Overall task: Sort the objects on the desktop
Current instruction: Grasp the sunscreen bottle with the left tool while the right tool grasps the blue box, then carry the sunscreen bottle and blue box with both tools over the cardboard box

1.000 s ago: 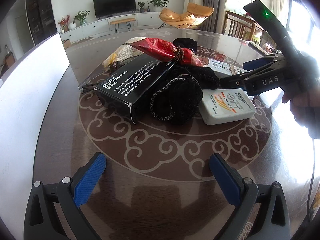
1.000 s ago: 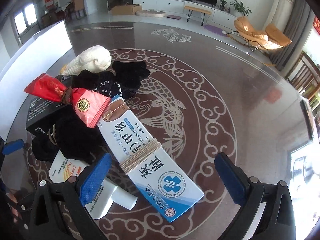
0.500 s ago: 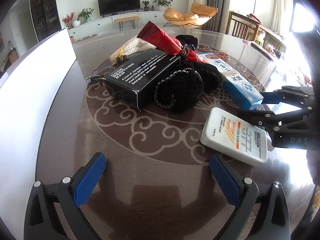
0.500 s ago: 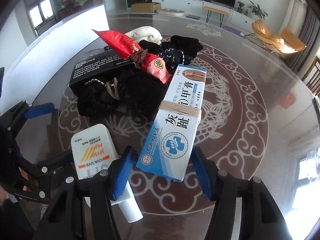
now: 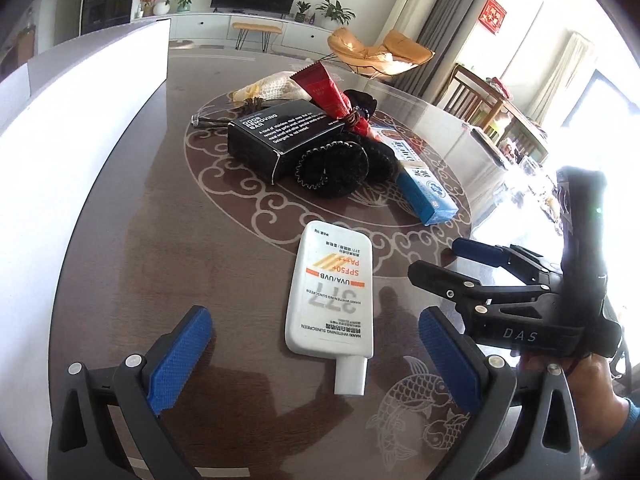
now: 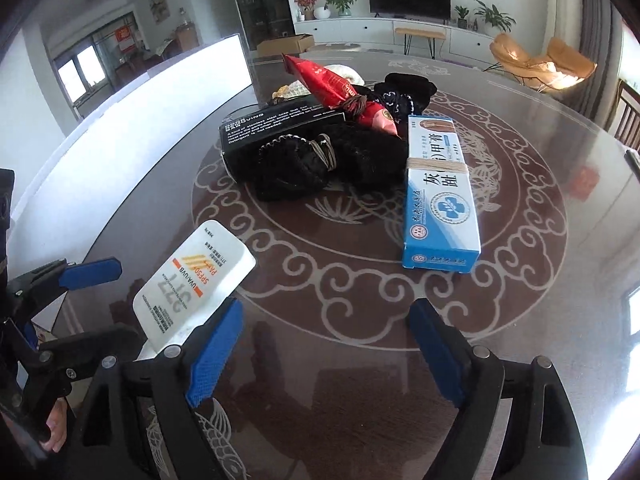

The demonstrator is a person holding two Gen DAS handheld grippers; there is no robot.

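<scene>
The white flat sunscreen bottle (image 5: 330, 294) lay on the dark patterned round bench (image 5: 160, 240), cap toward the left tool (image 5: 316, 356), whose blue pads stood wide apart around nothing. Only the left view showed the bottle whole, with the right tool (image 5: 436, 258) beside it, held by a hand (image 5: 576, 376). In the right view that bottle (image 6: 196, 284) was partly hidden behind the right tool's (image 6: 324, 352) near finger; its jaws, just opening, held nothing. This view showed the blue-and-white carton (image 6: 438, 196) bound with twine in full, near the black cardboard box (image 6: 276, 132), red foil packet (image 6: 340, 92) and black knitted cloth (image 6: 320, 164).
</scene>
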